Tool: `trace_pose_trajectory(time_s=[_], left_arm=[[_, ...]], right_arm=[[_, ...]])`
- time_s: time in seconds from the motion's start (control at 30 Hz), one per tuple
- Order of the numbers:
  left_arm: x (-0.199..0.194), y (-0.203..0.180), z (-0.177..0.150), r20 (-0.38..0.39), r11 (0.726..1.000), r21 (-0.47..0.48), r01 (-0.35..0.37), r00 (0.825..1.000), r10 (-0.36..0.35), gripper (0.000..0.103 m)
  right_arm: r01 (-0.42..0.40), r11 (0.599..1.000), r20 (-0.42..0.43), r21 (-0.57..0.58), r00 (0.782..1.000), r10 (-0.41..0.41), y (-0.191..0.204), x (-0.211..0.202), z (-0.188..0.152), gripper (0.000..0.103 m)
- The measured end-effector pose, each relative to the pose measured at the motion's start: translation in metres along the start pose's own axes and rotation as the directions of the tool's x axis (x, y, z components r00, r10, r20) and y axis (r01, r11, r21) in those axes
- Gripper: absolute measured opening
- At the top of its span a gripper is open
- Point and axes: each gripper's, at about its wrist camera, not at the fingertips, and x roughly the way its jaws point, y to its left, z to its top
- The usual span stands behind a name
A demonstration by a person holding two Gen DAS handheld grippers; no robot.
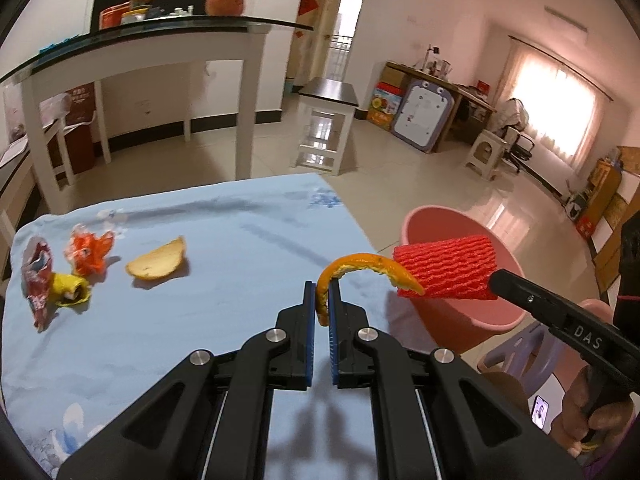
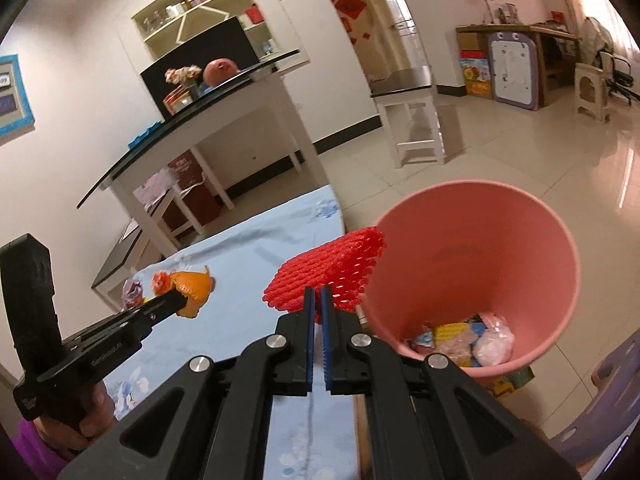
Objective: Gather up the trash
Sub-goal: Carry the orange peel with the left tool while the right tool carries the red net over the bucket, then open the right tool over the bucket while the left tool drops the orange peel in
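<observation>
My left gripper (image 1: 322, 296) is shut on a curved strip of orange peel (image 1: 360, 266) and holds it above the right part of the blue-clothed table (image 1: 240, 240). The peel also shows in the right wrist view (image 2: 194, 286). My right gripper (image 2: 317, 298) is shut on a red foam fruit net (image 2: 326, 278) and holds it at the table's right edge, beside the rim of the pink bin (image 2: 476, 248). The net (image 1: 448, 266) hangs in front of the bin (image 1: 440, 220) in the left wrist view. The bin holds several wrappers (image 2: 468, 338).
On the table's left lie a pale peel piece (image 1: 158, 260), an orange crumpled wrapper (image 1: 90, 250), a red-silver wrapper (image 1: 36, 276) and a yellow wrapper (image 1: 70, 288). A purple stool (image 1: 524, 356) stands under the bin. A white table (image 1: 160, 48) stands beyond.
</observation>
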Motion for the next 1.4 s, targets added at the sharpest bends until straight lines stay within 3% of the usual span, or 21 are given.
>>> trace_pose_trajectory(time_s=[0.77, 1.4], left_arm=[[0.04, -0.079, 0.014, -0.029, 0.989, 0.113, 0.092, 0.996, -0.089, 0.006], [0.08, -0.127, 0.008, -0.103, 0.972, 0.182, 0.147, 0.986, -0.129, 0.006]], right_arm=[[0.113, 0.985, 0.032, 0.129, 0.992, -0.118, -0.086, -0.02, 0.012, 0.003], [0.187, 0.966, 0.001, 0.177, 0.982, -0.19, -0.126, -0.015, 0.006, 0.003]])
